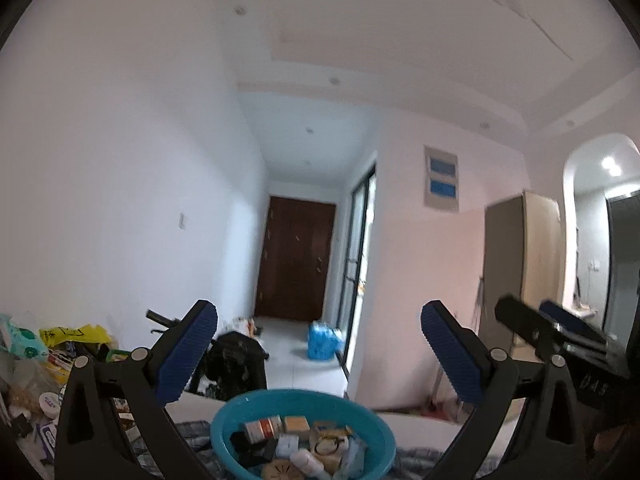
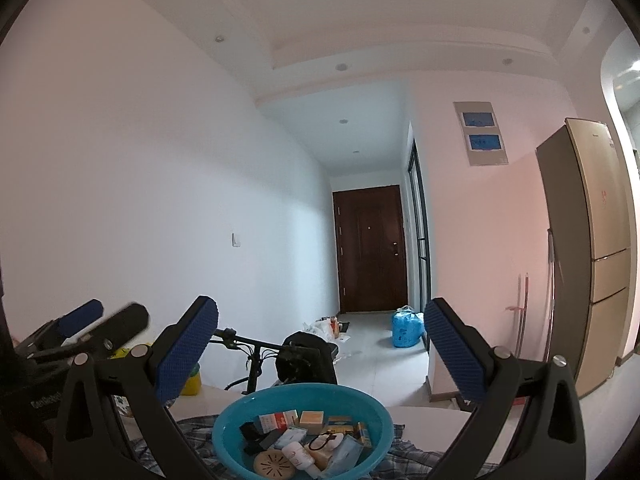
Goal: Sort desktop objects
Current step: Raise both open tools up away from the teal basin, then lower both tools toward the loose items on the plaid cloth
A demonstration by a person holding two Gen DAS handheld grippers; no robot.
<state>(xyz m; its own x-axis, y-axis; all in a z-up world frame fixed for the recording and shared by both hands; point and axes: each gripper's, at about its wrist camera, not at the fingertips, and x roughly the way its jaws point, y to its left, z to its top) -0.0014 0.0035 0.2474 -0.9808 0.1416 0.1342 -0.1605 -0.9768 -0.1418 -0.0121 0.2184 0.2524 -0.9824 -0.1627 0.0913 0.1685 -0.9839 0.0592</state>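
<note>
A teal plastic basin [image 1: 224,432] [image 2: 228,428] sits low in both views on a plaid cloth [image 2: 192,430]. It holds several small items: little boxes, a white bottle [image 2: 298,456], a round beige disc [image 2: 274,464]. My left gripper [image 1: 318,344] is open above and in front of the basin, nothing between its blue pads. My right gripper [image 2: 320,344] is open too, also empty and raised over the basin. In the left wrist view the right gripper's fingers [image 1: 520,320] show at the right edge; in the right wrist view the left gripper's fingers [image 2: 120,322] show at the left edge.
A heap of packets and a yellow bag [image 1: 72,336] lies at the left of the table. Beyond the white table edge [image 2: 420,416] stand a bicycle with a black bag [image 2: 304,360], a blue bag [image 2: 406,328] on the floor, a brown door [image 2: 370,248] and a fridge [image 2: 588,248].
</note>
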